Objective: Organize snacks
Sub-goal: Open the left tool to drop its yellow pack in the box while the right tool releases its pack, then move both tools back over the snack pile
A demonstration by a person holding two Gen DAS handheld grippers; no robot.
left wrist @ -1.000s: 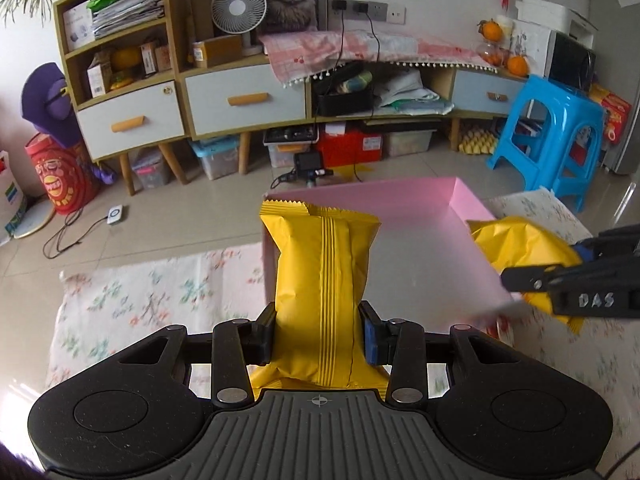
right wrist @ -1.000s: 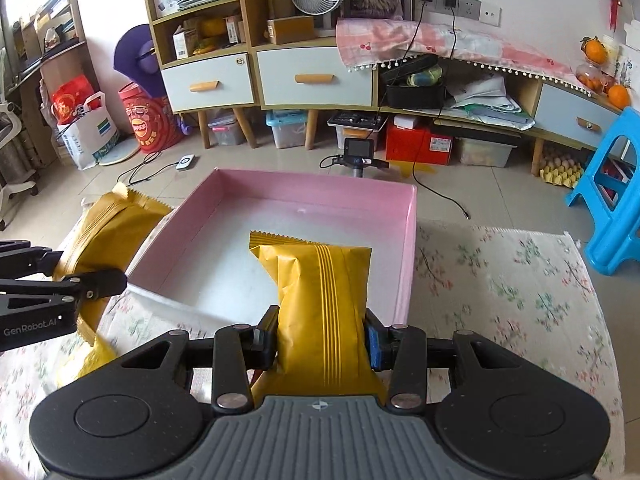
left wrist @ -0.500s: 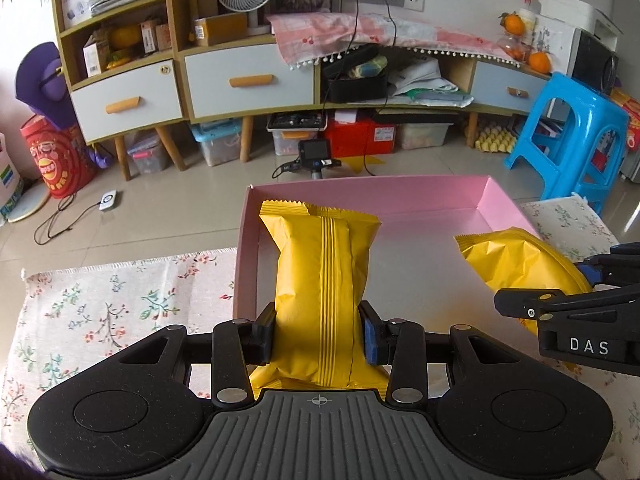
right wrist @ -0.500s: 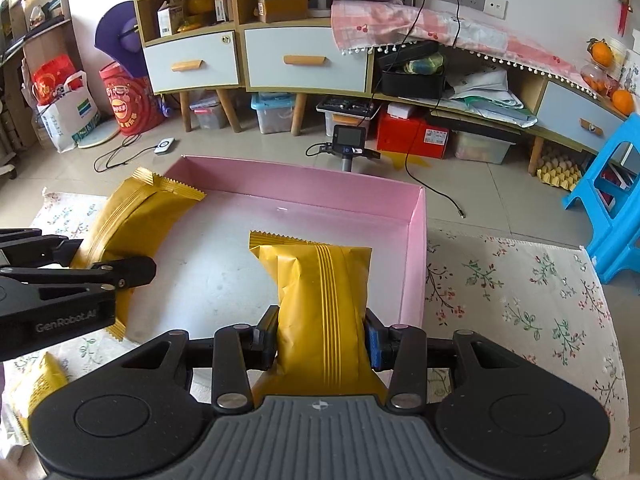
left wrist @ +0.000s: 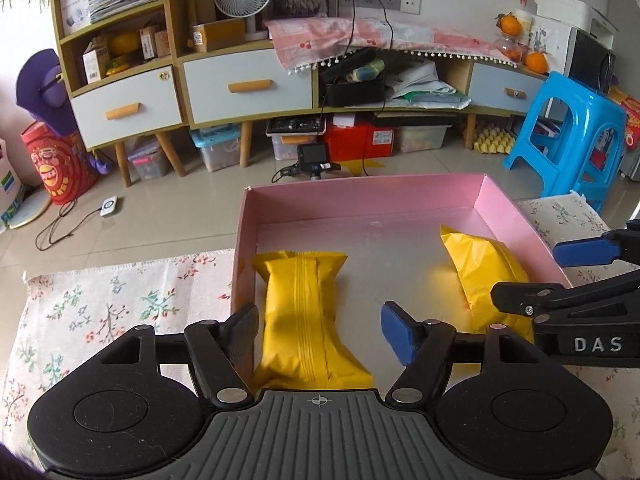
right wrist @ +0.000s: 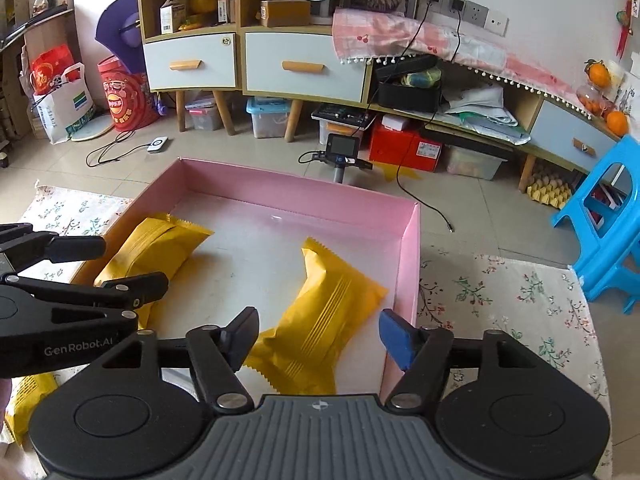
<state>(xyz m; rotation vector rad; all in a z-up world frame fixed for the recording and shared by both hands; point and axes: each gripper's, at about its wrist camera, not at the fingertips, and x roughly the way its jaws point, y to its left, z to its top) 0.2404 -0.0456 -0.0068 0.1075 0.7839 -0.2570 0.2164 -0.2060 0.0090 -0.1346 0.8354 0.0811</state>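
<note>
A pink box [left wrist: 360, 196] [right wrist: 304, 192] sits on a floral cloth. Two yellow snack bags lie flat inside it. The left bag [left wrist: 304, 320] [right wrist: 156, 252] lies by the box's left wall, between the spread fingers of my left gripper [left wrist: 318, 334], which is open and holds nothing. The right bag [left wrist: 484, 276] [right wrist: 328, 320] lies by the right wall, below my right gripper [right wrist: 318, 334], also open and empty. Each gripper shows in the other's view: the right gripper [left wrist: 556, 276] and the left gripper [right wrist: 100, 264].
Another yellow snack bag [right wrist: 28, 400] lies on the floral cloth [left wrist: 100, 312] left of the box. A blue plastic stool [left wrist: 568, 144] stands to the right. A small camera on a stand [left wrist: 314, 160] and a low cabinet [left wrist: 248, 92] lie beyond the box.
Both grippers opened and let go of their yellow bags, which now lie flat in the pink box. Both grippers sit a little further over the box.
</note>
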